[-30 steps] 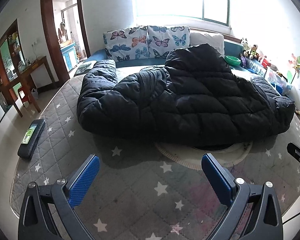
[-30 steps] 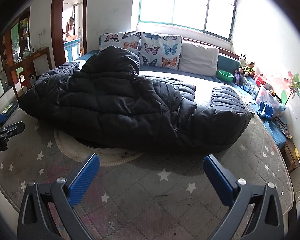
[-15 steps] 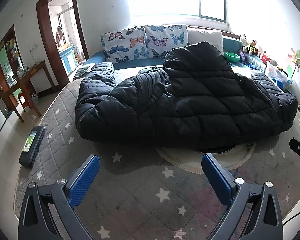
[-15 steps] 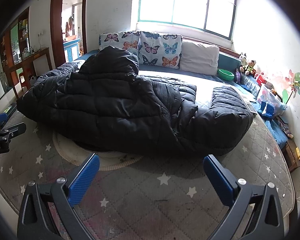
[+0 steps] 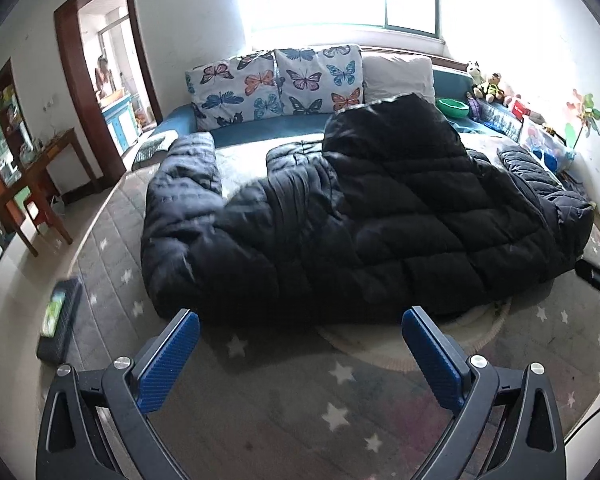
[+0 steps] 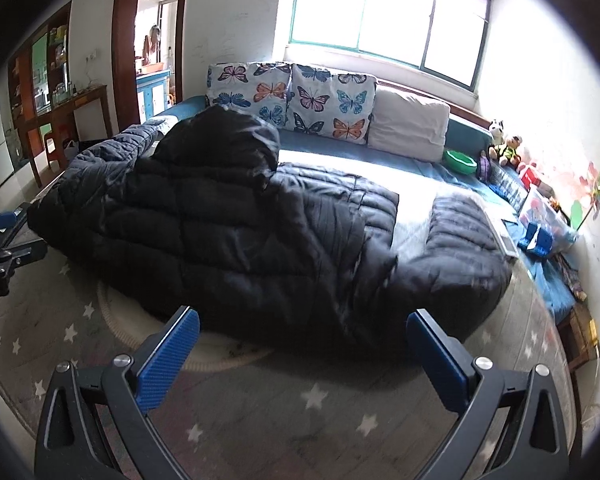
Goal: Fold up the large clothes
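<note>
A large black quilted puffer coat point(image 5: 364, 220) lies spread across the grey star-patterned quilted mattress cover point(image 5: 284, 400) (hood toward the butterfly-print pillows point(image 6: 292, 96)). The left gripper point(image 5: 300, 344) and right gripper point(image 6: 302, 346) hover just before its near hem, blue-padded fingers spread wide, gripping nothing.

- A black quilted puffer coat point(image 5: 364, 224) lies spread across the star-patterned grey bed cover point(image 5: 284, 400), hood towards the pillows.
- Both sleeves reach out sideways, cuffs bent back (one front panel lies folded over the body).
</note>
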